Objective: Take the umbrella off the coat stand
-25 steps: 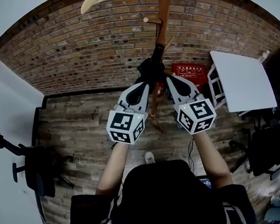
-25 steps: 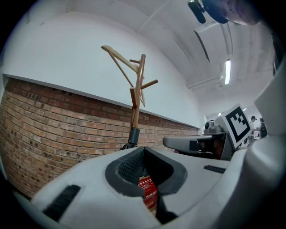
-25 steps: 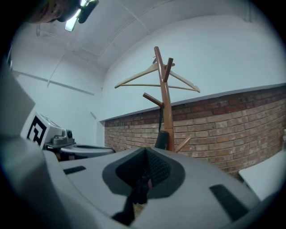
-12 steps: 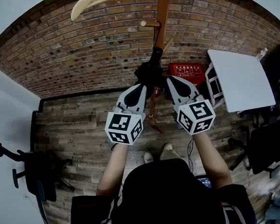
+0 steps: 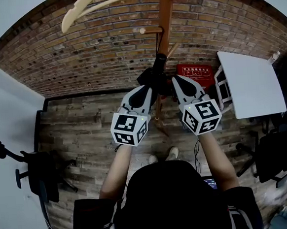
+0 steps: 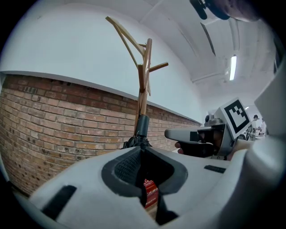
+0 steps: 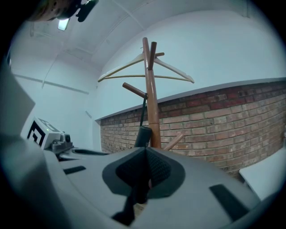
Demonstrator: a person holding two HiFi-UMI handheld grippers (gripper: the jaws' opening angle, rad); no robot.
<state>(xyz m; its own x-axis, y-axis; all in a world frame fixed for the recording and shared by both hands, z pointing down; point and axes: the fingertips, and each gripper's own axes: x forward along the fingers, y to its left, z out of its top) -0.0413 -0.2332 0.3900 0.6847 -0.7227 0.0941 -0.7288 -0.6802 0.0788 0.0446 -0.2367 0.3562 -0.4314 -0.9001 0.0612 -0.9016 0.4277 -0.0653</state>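
A black folded umbrella (image 5: 153, 76) hangs by its strap from a peg of the wooden coat stand (image 5: 165, 21). My left gripper (image 5: 149, 89) is shut and empty, its tips just left of the umbrella's bunched cloth. My right gripper (image 5: 175, 81) is also shut and empty, just right of it. In the left gripper view the umbrella (image 6: 141, 127) hangs close beyond the closed left gripper (image 6: 143, 150), in front of the coat stand (image 6: 142, 85). In the right gripper view the umbrella's handle (image 7: 143, 134) shows just past the closed right gripper (image 7: 145, 150), beside the coat stand (image 7: 152, 98).
A wooden hanger (image 5: 88, 6) hangs at the stand's top. A brick wall (image 5: 89, 51) is behind it. A red box (image 5: 193, 74) sits on the floor by the stand's foot, a white table (image 5: 249, 81) at the right. Black chairs stand at the left (image 5: 39, 176) and right (image 5: 280, 150).
Both grippers have edged forward toward the stand as the person stepped closer. Their jaws stayed shut and the umbrella still hangs on its peg.
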